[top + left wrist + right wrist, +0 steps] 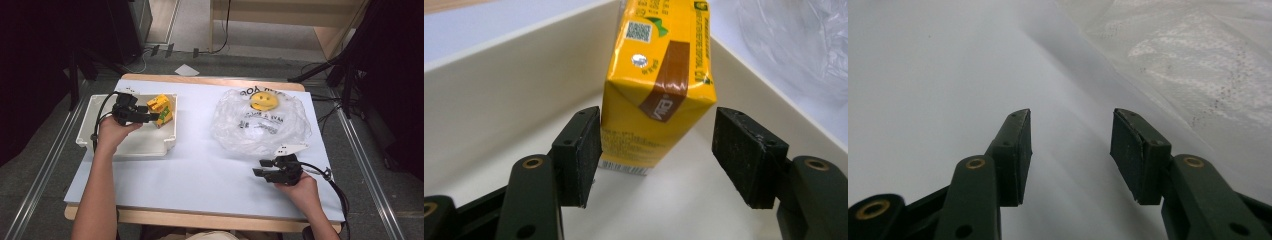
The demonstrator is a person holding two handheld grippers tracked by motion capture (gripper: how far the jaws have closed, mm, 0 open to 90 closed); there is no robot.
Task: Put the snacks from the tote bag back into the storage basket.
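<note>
Straddling a yellow carton in the cream tray, left gripper apart; right gripper apart beside the plastic bag.

yellow-brown carton, cream tray, clear bag

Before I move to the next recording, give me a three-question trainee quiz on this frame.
1. True or false: the left hand-held gripper is clamped shut on the yellow carton.
2. Where does the carton stand? A) on the plastic bag B) in the white tray C) on the floor
3. Fill in: the right hand-held gripper, open, hovers over the white table sheet beside the ____.

Key: 1 false, one pad touches and the other stands clear; 2 B; 3 plastic bag.
</note>
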